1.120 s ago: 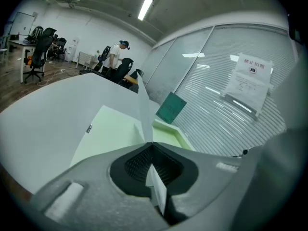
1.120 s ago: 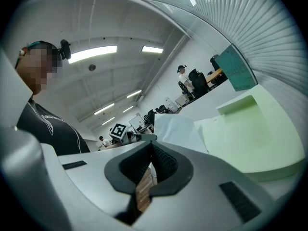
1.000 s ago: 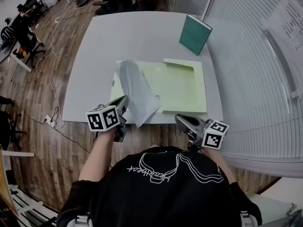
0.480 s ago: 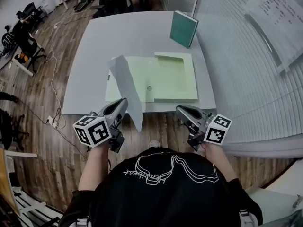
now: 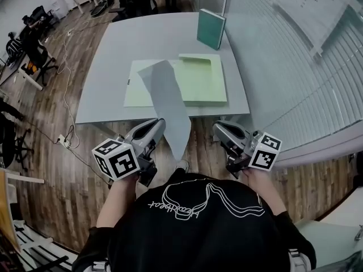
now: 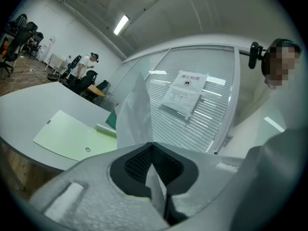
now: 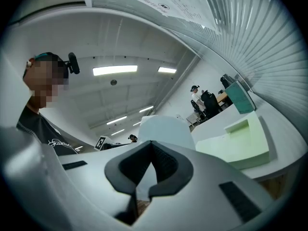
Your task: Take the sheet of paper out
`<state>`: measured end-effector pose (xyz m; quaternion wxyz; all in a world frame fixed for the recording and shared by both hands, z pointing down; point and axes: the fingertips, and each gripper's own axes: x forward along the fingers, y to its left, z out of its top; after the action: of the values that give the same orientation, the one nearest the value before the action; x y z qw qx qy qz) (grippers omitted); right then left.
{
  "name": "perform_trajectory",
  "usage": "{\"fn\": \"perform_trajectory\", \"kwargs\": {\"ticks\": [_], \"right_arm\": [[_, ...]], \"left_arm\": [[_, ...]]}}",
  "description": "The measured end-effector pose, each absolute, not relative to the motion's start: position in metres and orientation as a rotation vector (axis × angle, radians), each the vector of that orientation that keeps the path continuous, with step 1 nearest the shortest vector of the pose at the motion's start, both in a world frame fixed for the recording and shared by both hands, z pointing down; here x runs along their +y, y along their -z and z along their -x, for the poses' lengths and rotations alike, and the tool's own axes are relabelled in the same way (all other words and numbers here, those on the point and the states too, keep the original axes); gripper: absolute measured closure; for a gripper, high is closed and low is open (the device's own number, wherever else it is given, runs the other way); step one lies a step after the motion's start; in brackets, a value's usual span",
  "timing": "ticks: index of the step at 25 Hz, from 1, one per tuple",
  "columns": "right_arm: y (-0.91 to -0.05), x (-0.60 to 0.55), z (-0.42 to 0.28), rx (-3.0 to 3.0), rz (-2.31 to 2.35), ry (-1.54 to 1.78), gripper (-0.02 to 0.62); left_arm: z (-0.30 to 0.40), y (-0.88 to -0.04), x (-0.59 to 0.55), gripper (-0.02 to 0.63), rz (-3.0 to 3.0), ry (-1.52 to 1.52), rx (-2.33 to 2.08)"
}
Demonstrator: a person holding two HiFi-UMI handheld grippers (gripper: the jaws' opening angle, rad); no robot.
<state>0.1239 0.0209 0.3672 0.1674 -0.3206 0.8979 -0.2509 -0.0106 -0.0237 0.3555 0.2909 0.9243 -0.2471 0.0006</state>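
Observation:
A white sheet of paper (image 5: 166, 92) hangs from my left gripper (image 5: 158, 124), which is shut on its near edge. The sheet slopes from above the pale green folder (image 5: 199, 78) down past the table's front edge. In the left gripper view the sheet (image 6: 135, 110) rises straight out of the closed pads of the left gripper (image 6: 152, 146), with the folder (image 6: 67, 136) lying flat beyond. My right gripper (image 5: 222, 128) hovers off the table's front edge, shut and empty. In the right gripper view the right gripper (image 7: 151, 144) faces the sheet (image 7: 163, 129) and the folder (image 7: 240, 139).
The grey table (image 5: 153, 38) bears a teal book (image 5: 211, 29) standing upright at its far right. White blinds (image 5: 283, 67) with a posted notice run along the right. Office chairs (image 5: 31, 50), cables and a person are at the far left on the wooden floor.
Both grippers have drawn back from the table towards the person and risen. The sheet has come along with the left gripper, sliding off the folder and past the table's edge.

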Motion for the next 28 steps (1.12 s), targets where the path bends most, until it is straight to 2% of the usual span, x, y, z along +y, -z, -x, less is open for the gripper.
{"fn": "perform_trajectory", "kwargs": {"ticks": [16, 28], "right_arm": [[-0.358, 0.09, -0.114, 2.645, 0.956, 0.587, 0.586], [-0.366, 0.096, -0.112, 2.678, 1.003, 0.569, 0.587]], "left_arm": [[-0.005, -0.345, 0.057, 0.593, -2.525, 0.021, -0.565], [-0.01, -0.351, 0.064, 0.592, -2.574, 0.0, -0.508]]}}
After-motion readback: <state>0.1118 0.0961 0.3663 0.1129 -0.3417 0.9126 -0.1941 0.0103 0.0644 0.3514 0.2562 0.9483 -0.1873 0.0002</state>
